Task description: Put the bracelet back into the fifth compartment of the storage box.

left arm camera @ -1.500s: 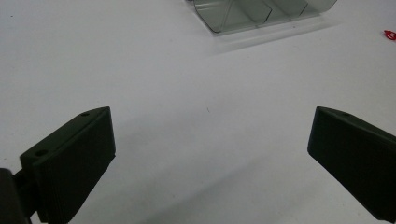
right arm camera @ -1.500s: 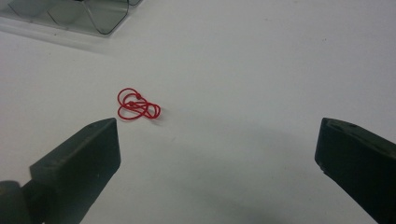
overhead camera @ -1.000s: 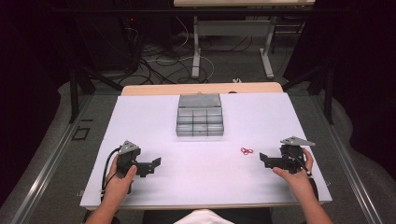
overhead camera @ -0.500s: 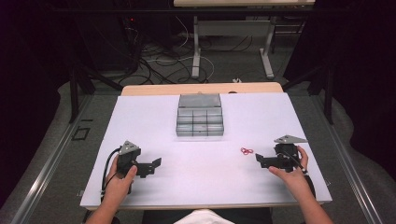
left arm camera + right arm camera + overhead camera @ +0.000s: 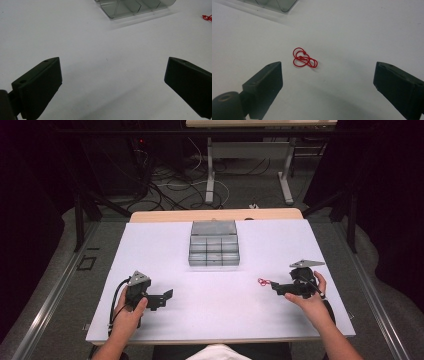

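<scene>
Person's two forearms are coming in from the near edge of the white rectangular table top (image 5: 210, 305), each hand holding a black two-jaw gripper. Taking the clear grey plastic compartment box (image 5: 214, 250) as landmark: left gripper (image 5: 166, 295) is sitting well nearer than the box and off to its left, low over the table, left hand (image 5: 131, 307) wrapping its grip, black cable looping off the back, grey three-cornered plate on top. Its jaws are standing wide apart with bare white surface between them in the left gripper view; the box corner (image 5: 130, 7) is showing far ahead at the top there.

Right gripper (image 5: 275, 287) is sitting nearer than the box and off to its right, right hand (image 5: 310, 295) holding it, jaws pointing toward the middle. In the right gripper view (image 5: 327, 82) its jaws are spread wide, holding nothing. Small red tangled loop of thin cord or elastic (image 5: 304, 59) is lying flat on the table just ahead of those jaws, closer to the jaw at the left of that view, touching neither. In the high view the red loop (image 5: 263, 281) is lying nearer than the box and to its right, just beside the right gripper's tips.

The box is sitting toward the far middle of the table, divided into rows of small compartments; contents too small to tell
</scene>
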A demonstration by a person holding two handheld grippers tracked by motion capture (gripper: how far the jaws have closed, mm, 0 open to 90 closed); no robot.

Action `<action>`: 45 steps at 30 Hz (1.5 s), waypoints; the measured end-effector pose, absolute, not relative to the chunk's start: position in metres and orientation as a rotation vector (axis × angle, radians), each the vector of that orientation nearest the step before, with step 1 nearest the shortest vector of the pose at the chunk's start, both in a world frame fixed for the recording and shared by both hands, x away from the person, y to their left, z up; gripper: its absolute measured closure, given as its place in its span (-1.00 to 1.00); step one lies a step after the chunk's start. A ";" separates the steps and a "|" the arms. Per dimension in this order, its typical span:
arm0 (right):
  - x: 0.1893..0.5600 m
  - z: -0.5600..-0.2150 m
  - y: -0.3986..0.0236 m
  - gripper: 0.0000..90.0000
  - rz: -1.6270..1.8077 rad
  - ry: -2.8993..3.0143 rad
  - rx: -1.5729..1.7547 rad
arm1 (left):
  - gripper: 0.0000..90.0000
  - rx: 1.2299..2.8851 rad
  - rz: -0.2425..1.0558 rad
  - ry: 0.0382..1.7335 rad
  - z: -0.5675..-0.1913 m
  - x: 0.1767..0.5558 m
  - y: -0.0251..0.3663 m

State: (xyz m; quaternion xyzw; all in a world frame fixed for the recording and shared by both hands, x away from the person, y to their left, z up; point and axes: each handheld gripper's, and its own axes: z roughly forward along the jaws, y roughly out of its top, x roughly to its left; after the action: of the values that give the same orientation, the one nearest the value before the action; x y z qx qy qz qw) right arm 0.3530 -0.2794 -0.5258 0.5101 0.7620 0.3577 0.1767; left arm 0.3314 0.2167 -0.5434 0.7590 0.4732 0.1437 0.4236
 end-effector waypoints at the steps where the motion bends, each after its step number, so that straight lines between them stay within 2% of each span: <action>1: 0.354 -0.525 -0.279 -0.71 1.006 2.162 1.438 | -0.97 1.899 0.360 1.184 -0.543 0.331 0.217; 12: 0.370 -0.518 -0.266 -0.64 0.994 2.187 1.470 | -0.97 1.902 0.354 1.186 -0.544 0.332 0.218; 22: 0.383 -0.519 -0.257 -0.36 0.934 2.241 1.468 | -0.96 1.902 0.350 1.188 -0.544 0.333 0.218; 25: 0.387 -0.520 -0.256 -0.22 0.915 2.268 1.471 | -0.96 1.903 0.348 1.188 -0.544 0.333 0.218; 31: 0.392 -0.523 -0.255 -0.09 0.901 2.283 1.478 | -0.96 1.903 0.341 1.189 -0.545 0.333 0.218; 33: 0.394 -0.524 -0.255 0.02 0.903 2.294 1.486 | -0.96 1.904 0.339 1.187 -0.545 0.334 0.218; 39: 0.399 -0.529 -0.254 0.06 0.886 2.315 1.554 | -0.96 1.906 0.338 1.191 -0.545 0.334 0.218; 45: 0.402 -0.532 -0.256 0.28 0.891 2.325 1.605 | -0.96 1.911 0.335 1.190 -0.546 0.334 0.218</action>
State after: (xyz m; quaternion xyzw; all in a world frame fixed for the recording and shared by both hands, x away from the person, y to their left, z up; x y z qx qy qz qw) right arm 0.4024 -0.2563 -0.5320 0.5396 0.7817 0.2997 0.0896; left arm 0.3340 0.2183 -0.5456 0.7623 0.4746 0.1337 0.4192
